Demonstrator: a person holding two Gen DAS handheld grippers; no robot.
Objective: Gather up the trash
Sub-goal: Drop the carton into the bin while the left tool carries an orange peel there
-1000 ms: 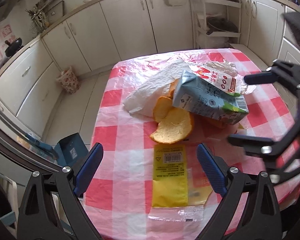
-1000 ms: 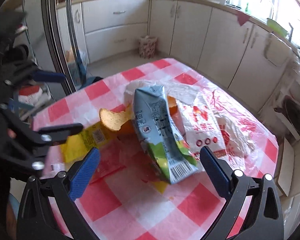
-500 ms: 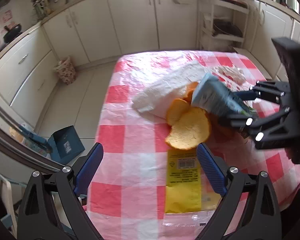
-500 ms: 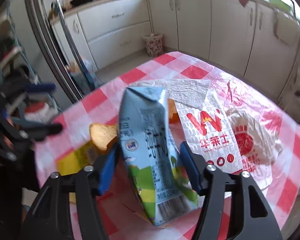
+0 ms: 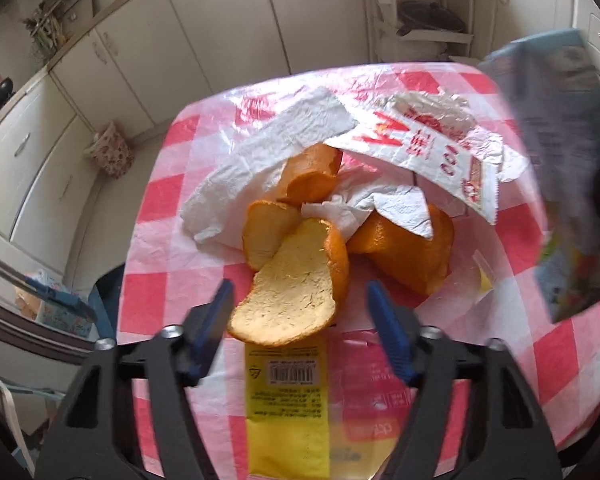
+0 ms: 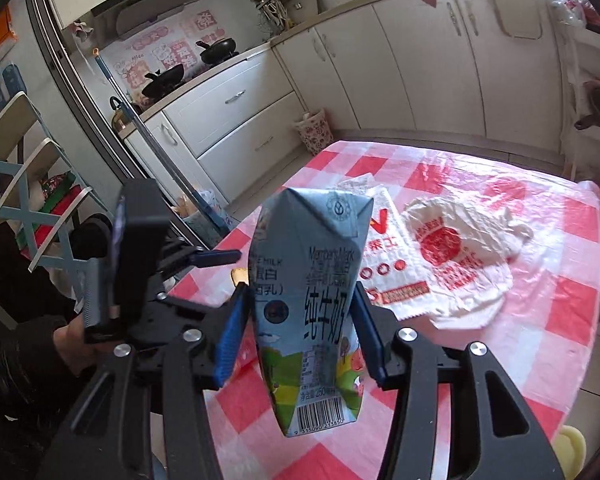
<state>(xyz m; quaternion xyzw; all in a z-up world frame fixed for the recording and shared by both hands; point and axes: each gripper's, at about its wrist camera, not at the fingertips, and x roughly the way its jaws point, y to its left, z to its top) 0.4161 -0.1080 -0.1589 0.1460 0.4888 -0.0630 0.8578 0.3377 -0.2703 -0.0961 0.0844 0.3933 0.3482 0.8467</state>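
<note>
One tool [image 6: 300,334] around milk carton [image 6: 308,280].

Orange peels [image 5: 300,264] mid-table on napkin [image 5: 260,168], wrapper [image 5: 288,404] in front, printed bag [image 5: 440,152] behind right.

Blue milk carton [image 6: 308,304] dented, upright, lifted off the desk. Orange peels [image 5: 300,276] heaped mid-desk among crumpled white tissue [image 5: 268,168] and red-printed paper bag [image 5: 440,148]; yellow wrapper [image 5: 288,412] flat, near.
</note>
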